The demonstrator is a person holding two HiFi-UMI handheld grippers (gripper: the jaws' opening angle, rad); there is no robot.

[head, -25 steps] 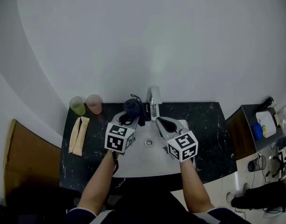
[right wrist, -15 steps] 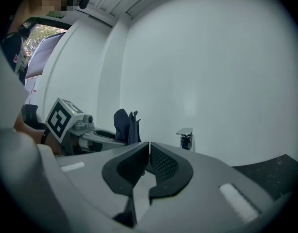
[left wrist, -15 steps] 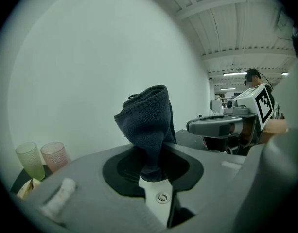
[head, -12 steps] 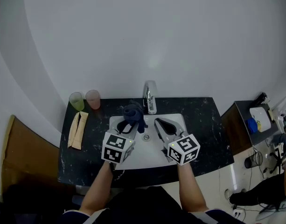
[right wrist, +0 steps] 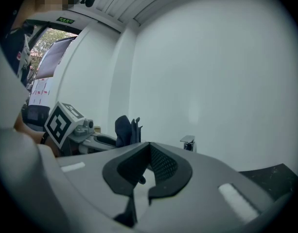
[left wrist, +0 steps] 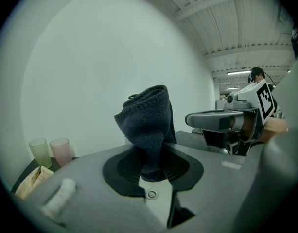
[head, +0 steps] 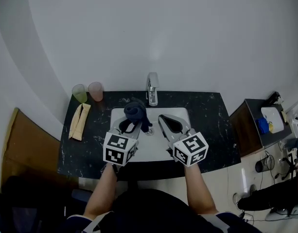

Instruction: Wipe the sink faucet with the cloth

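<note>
Both grippers drawn back from the faucet (head: 151, 93), now over the sink's (head: 180, 114) near edge.
Left gripper (head: 131, 124): clamped on dark cloth (head: 135, 111), bunched upright beyond its tips.
Right gripper (head: 161, 118): jaws together, empty.
Faucet: ahead of both, clear of the cloth.
Step, judged: between wiping passes; next calls for carrying the cloth forward onto the spout.

two cups (head: 80, 93) (head: 95, 91), one faucet (head: 151, 89), one dark cloth (head: 135, 111), two hand-held grippers (head: 131, 125) (head: 162, 119) — perhaps one tan towel (head: 78, 122).
</note>
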